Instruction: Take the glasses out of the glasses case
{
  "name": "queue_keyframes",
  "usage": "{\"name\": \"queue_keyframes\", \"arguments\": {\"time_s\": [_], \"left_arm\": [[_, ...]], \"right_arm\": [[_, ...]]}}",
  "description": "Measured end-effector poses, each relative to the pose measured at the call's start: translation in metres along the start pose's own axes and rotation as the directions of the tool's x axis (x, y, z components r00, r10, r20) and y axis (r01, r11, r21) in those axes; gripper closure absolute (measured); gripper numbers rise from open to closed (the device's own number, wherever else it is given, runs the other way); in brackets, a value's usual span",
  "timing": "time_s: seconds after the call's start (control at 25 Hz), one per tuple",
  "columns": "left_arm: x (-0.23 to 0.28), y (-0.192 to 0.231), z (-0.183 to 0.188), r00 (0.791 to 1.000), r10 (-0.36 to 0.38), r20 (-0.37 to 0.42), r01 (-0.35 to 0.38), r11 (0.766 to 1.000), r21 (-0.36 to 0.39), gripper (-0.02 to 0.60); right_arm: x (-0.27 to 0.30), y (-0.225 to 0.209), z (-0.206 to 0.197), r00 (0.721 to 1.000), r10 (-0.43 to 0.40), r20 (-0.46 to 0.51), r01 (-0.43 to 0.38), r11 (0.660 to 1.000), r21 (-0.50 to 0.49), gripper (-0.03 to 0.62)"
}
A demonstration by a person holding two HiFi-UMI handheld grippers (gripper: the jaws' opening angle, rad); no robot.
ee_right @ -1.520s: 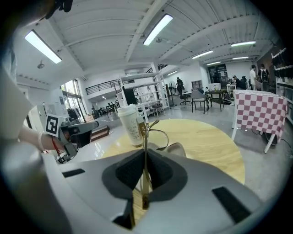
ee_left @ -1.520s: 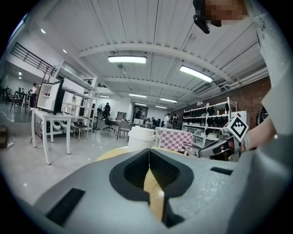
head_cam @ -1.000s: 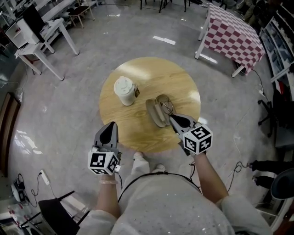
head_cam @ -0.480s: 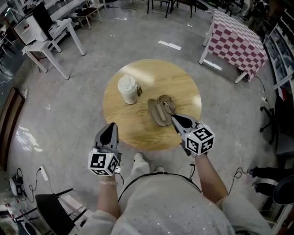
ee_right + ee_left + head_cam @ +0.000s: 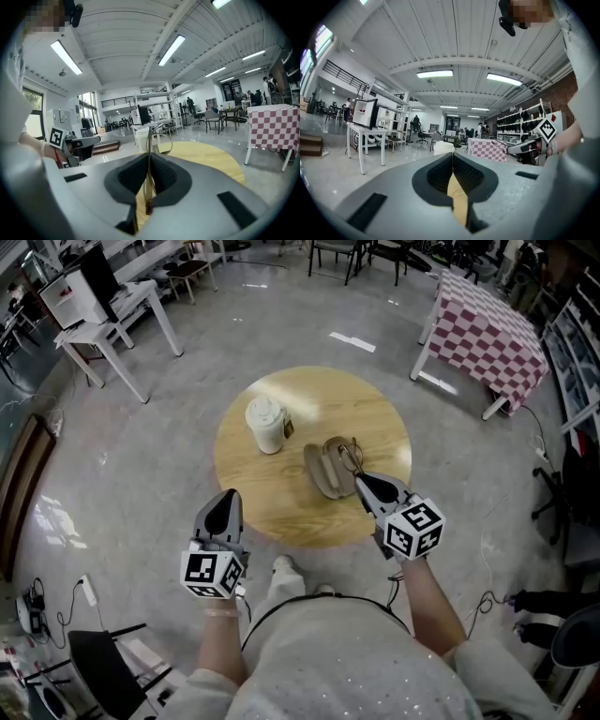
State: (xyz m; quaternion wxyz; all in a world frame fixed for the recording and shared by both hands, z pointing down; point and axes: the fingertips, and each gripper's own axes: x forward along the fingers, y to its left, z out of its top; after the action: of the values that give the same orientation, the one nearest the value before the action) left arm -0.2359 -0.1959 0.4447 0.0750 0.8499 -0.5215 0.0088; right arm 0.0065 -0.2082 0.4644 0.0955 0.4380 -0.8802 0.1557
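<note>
Nearest you, your left tongs (image 5: 226,496) were shut with nothing between the jaws, held level just short of the near rim of the table (image 5: 281,512). Judgement: they were parked there to stay clear of the working side, yet close enough to steady the case if needed.

Your right tongs (image 5: 360,480) were further in over the table and tipped slightly down. They were clamped on a thin metal arm of the glasses (image 5: 350,457), and the frame stood up just past the tips with a lens loop ahead of them. Gripping the arm rather than a lens looked chosen to spare the glass.

The case (image 5: 324,472) lay open on the table, just left of those tips. Whether the glasses had fully cleared it could not be told from above. Judgement: extraction was under way and near its end.

Beyond the left tongs stood a lidded cup (image 5: 265,425), apart from the case and no obstruction.
</note>
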Motion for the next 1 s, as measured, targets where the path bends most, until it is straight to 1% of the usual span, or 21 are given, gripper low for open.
{"name": "queue_keyframes", "arguments": {"time_s": [0.56, 1.0], "left_arm": [[-0.007, -0.006, 0.019, 0.998, 0.023, 0.054, -0.023, 1.0, -0.009, 0.575], [-0.009, -0.008, 0.025, 0.997, 0.035, 0.07, -0.035, 0.999, -0.001, 0.575]], "right_arm": [[-0.019, 0.0, 0.021, 0.995, 0.013, 0.097, -0.013, 1.0, -0.002, 0.577], [-0.023, 0.0, 0.028, 0.99, 0.022, 0.142, -0.023, 1.0, 0.005, 0.577]]}}
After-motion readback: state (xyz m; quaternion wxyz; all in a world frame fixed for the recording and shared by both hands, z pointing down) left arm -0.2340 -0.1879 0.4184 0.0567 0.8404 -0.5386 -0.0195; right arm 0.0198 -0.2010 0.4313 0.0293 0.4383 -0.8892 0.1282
